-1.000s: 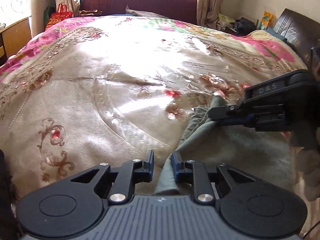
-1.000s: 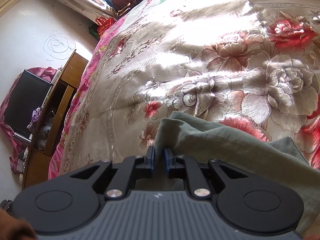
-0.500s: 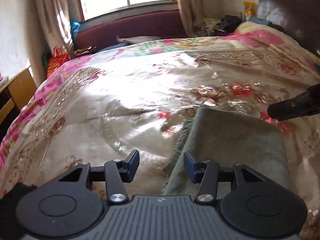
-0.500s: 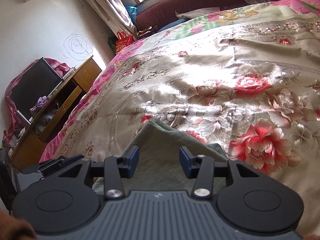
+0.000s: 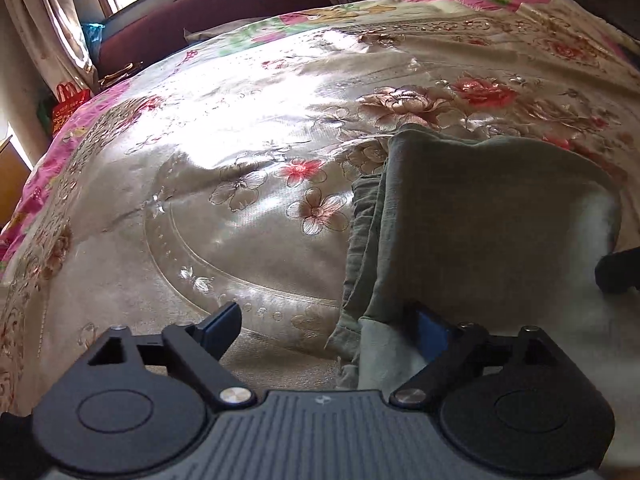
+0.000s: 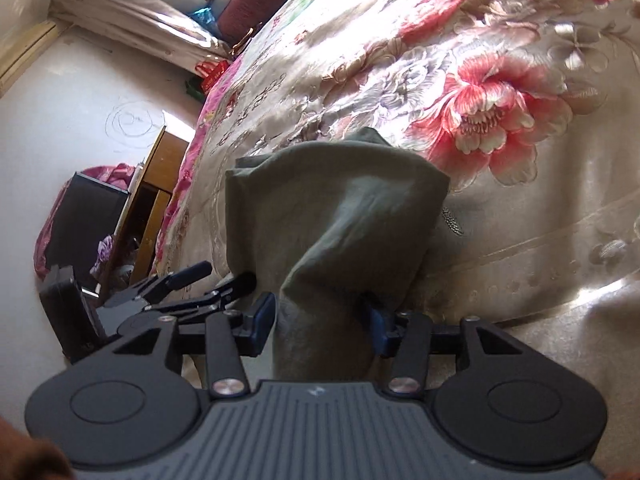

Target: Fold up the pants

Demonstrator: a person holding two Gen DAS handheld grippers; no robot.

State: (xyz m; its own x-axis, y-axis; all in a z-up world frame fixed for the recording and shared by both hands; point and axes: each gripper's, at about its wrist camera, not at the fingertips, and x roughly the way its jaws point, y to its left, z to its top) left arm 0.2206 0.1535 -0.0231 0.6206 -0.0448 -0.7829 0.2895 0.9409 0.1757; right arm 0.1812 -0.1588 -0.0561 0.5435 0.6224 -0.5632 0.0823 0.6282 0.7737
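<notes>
The green pants [image 5: 480, 216] lie folded on the floral bedspread [image 5: 240, 160], layered edges showing along one side. The left gripper [image 5: 332, 328] is opening, jaws spread wide; one finger lies against the near edge of the cloth, the other over bare bedspread, nothing pinched. The right gripper [image 6: 320, 316] is also opening, with a raised fold of pants between its fingers, not squeezed.

pants: green pants [image 6: 332, 216], folded, lying on the floral bedspread [image 6: 520, 60]
right gripper: right gripper [image 6: 320, 320] jaws opening, cloth between the fingers [image 6: 262, 320]
left gripper: left gripper [image 6: 192, 280] beside the pants
</notes>
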